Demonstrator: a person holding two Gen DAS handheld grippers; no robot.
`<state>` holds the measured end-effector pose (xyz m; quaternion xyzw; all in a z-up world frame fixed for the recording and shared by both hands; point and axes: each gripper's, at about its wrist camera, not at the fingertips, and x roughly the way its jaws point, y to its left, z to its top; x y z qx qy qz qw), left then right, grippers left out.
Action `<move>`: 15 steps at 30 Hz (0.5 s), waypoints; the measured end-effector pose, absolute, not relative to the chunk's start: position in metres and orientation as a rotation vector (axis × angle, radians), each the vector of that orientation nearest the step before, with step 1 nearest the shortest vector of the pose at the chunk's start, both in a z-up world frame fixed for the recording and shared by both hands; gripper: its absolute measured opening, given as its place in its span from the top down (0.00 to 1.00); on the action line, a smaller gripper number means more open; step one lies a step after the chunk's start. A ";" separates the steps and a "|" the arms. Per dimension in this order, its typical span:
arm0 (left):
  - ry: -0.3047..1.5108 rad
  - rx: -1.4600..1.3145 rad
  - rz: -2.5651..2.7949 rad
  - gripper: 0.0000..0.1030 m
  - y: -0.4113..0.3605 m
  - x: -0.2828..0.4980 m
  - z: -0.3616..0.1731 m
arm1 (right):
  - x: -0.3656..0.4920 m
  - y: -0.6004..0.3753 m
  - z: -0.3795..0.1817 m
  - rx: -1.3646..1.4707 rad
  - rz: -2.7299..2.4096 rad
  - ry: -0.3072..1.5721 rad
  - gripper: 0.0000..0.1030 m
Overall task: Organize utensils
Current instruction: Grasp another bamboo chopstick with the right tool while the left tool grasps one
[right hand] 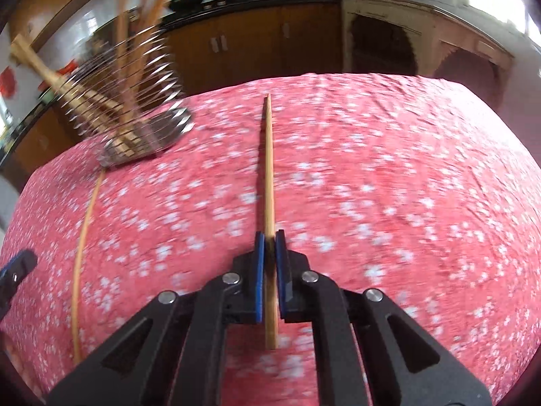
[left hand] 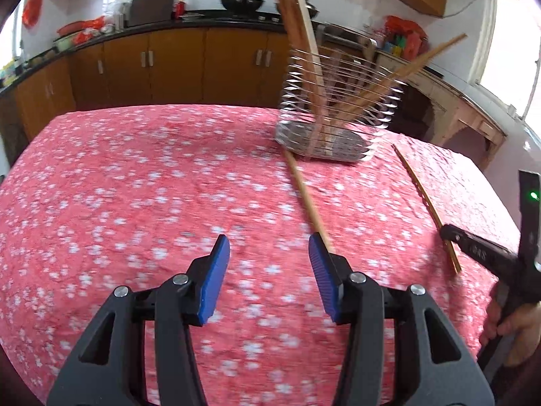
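Right wrist view: right gripper [right hand: 269,237] is clenching one chopstick [right hand: 268,169] near its butt, tip pointing toward the table's far edge, likely bound for the wire holder [right hand: 135,101] at the far-left corner. Left gripper [left hand: 269,247] is hanging released beside a second chopstick [left hand: 306,199].

Two chopsticks [right hand: 268,182] [right hand: 83,247] outside one wire holder [left hand: 338,108] on one table [left hand: 135,186]; several more inside, too blurred to count

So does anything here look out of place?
Yes: one chopstick lies loose on the tablecloth beside the wire holder, not inside it. The right claw grips another chopstick.
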<state>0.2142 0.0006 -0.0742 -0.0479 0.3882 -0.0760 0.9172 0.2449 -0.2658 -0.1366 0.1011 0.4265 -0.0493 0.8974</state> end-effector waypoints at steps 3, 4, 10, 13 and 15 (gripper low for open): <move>0.820 -0.078 -0.197 0.52 -0.016 0.217 -0.078 | 0.244 -0.281 -0.138 0.251 -0.116 0.881 0.92; 0.830 -0.064 -0.210 0.52 -0.023 0.217 -0.080 | 0.244 -0.282 -0.139 0.248 -0.114 0.881 0.92; 0.881 0.009 -0.205 0.52 -0.050 0.223 -0.093 | 0.244 -0.276 -0.140 0.221 -0.096 0.878 0.92; 0.891 0.055 -0.155 0.74 -0.055 0.226 -0.101 | 0.246 -0.271 -0.139 0.215 -0.083 0.879 0.92; 0.890 0.058 -0.133 0.92 -0.050 0.229 -0.101 | 0.246 -0.267 -0.139 0.206 -0.067 0.878 0.92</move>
